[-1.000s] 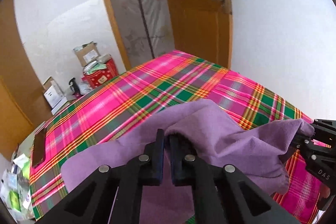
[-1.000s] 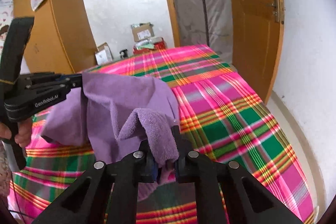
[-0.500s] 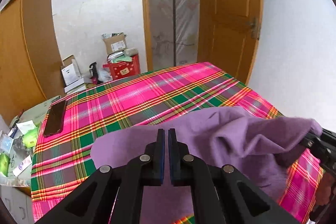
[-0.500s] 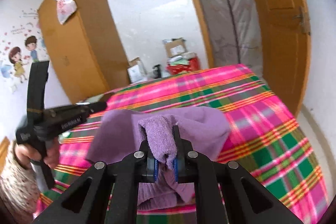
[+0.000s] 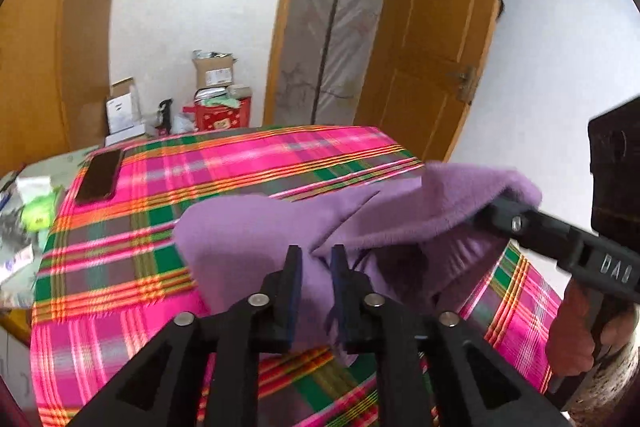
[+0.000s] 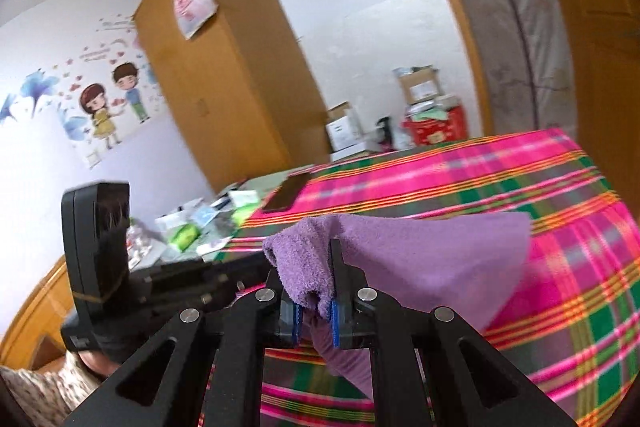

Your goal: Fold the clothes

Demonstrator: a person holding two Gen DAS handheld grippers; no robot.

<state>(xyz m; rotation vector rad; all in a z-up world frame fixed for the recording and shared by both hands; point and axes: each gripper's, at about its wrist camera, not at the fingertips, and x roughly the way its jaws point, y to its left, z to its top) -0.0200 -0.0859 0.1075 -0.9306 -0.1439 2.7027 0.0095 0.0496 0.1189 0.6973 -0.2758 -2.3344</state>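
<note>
- Phone (image 5: 98, 175) is seen flat at the far-left corner of the plaid bedspread (image 5: 132, 255).
- Left gripper (image 5: 316, 259): jaws opening, pads parted; purple garment (image 5: 256, 235) is seen between them.
- Right gripper (image 6: 316, 291): clenched on a bunched garment edge, cloth lifted above the bedspread.

A dark phone (image 5: 99, 175) lies at the left edge of the plaid bedspread (image 5: 248, 163); upper centre, cardboard boxes (image 5: 213, 71) top a red box (image 5: 222, 115) beside the wooden door (image 5: 436, 39)
</note>
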